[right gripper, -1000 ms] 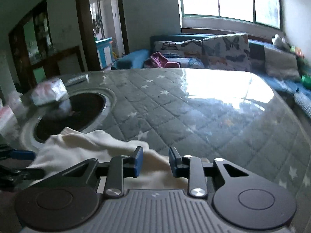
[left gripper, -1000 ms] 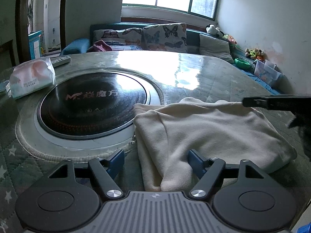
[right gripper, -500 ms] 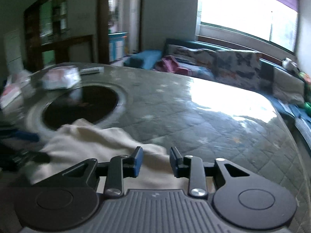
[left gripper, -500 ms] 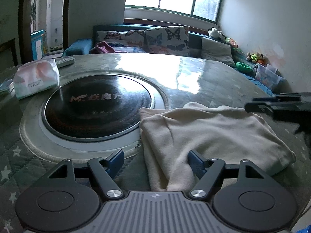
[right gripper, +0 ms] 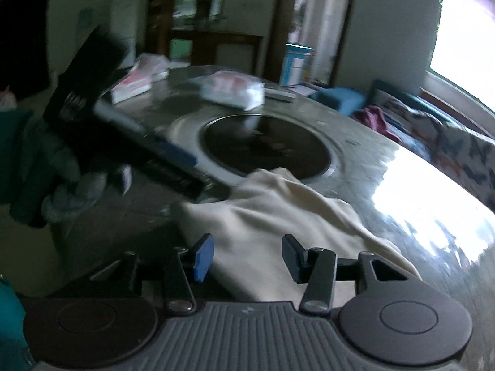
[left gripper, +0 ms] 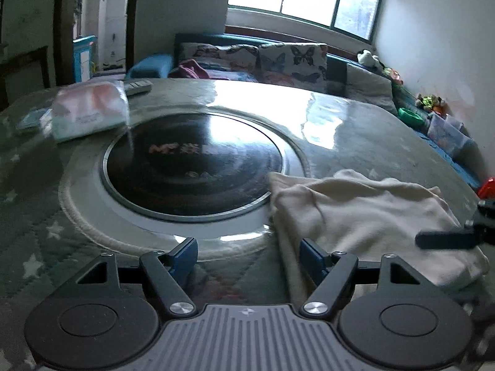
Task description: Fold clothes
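Both tongs stood apart and gripped nothing: the left tongs hung above the near left edge of the folded cream garment, the right tongs above its opposite edge. The garment lay on the quilted table, touching the rim of the round black cooktop. A tissue pack sat beyond.

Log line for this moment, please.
fold clothes | left tool: open, empty | right tool: open, empty | cloth: folded on table
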`<move>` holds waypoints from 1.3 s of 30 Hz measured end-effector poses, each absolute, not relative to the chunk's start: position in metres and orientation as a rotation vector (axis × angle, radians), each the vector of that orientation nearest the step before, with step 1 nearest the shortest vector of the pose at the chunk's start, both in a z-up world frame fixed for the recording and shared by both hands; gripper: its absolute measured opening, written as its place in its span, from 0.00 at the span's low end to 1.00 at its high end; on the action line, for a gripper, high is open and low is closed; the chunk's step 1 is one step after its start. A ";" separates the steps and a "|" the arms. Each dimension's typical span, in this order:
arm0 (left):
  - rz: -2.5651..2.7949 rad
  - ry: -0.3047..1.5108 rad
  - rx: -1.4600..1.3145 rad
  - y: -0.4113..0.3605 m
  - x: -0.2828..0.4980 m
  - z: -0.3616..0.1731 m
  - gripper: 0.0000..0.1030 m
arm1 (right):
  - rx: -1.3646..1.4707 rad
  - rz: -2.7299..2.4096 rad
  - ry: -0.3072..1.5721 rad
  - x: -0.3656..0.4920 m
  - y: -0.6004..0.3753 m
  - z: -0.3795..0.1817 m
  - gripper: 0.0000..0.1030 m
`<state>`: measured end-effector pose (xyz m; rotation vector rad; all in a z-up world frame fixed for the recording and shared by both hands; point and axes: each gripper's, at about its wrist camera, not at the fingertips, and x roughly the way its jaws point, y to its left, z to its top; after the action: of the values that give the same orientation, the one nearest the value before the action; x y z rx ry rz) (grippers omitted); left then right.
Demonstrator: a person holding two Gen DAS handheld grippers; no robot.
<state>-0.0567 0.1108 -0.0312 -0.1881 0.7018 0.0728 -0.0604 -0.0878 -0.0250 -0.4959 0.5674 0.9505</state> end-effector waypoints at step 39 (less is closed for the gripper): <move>-0.027 0.797 -0.950 0.130 -0.021 -0.044 0.56 | -0.321 1.009 0.561 -0.049 -0.095 -0.004 0.11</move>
<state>-0.0207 0.1298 -0.0440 -0.9504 0.7969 -0.0273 -0.0491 -0.0954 -0.0043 -0.3208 0.5614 1.0092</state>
